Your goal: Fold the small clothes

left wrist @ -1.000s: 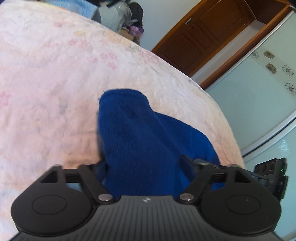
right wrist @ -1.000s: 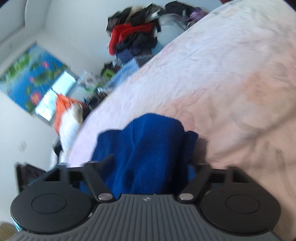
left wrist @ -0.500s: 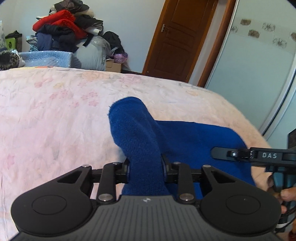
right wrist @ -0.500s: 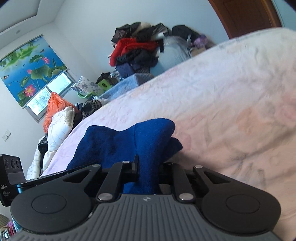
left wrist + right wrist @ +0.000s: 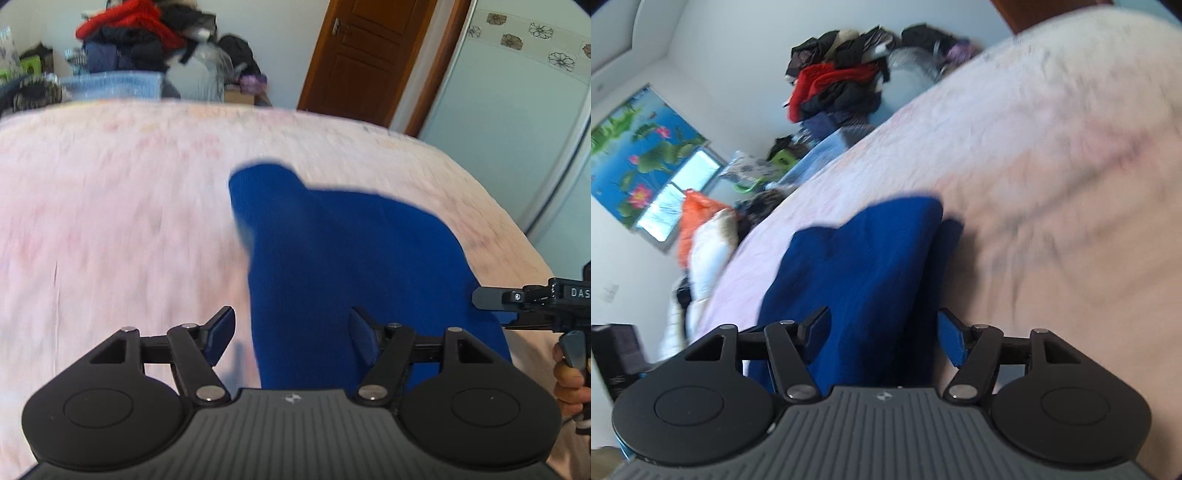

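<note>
A blue knit garment (image 5: 354, 266) lies bunched on the pink floral bed (image 5: 110, 221), directly ahead of the left hand-held gripper (image 5: 291, 328) and the right hand-held gripper (image 5: 884, 332), both spread wide. Beyond the bed stand a clothes pile (image 5: 838, 88) and a brown door (image 5: 354, 55).

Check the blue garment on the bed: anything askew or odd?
The blue garment is not flat: one end stands up in a rounded hump, layers bunched unevenly on the pink bedspread. Left gripper and right gripper are both open around it. Frames are motion-blurred.
</note>
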Action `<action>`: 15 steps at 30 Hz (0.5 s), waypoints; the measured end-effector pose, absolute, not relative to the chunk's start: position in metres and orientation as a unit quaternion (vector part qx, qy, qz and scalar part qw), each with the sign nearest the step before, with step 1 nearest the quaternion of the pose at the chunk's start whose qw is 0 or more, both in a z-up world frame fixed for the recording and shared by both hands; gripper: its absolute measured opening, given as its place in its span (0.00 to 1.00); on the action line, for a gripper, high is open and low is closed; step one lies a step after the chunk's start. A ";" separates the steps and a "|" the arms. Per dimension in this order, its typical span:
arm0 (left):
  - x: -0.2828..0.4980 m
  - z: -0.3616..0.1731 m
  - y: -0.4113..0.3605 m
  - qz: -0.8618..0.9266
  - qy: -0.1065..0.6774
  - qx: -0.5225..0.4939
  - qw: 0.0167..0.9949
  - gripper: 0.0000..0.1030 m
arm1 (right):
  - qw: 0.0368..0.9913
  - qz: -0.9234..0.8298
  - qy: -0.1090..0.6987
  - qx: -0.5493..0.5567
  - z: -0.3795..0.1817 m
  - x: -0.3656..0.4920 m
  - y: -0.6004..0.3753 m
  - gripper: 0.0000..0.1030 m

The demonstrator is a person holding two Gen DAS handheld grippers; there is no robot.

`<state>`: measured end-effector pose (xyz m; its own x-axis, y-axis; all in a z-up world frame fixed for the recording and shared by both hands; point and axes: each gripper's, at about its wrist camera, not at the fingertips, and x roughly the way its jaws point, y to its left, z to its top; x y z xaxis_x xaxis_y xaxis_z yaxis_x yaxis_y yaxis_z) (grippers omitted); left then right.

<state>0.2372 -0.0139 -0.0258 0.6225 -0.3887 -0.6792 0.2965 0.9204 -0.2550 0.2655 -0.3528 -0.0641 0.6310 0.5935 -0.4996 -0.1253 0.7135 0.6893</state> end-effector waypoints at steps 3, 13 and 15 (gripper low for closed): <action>0.213 -0.037 -0.004 -0.216 0.415 -0.086 0.880 0.65 | 0.832 0.226 0.396 0.315 -0.073 0.240 -0.351 0.61; 0.183 -0.047 -0.006 -0.238 0.427 -0.091 0.868 0.30 | 0.838 0.209 0.400 0.307 -0.081 0.206 -0.336 0.17; 0.183 -0.046 -0.004 -0.231 0.424 -0.094 0.871 0.22 | 0.836 0.212 0.398 0.313 -0.081 0.202 -0.335 0.16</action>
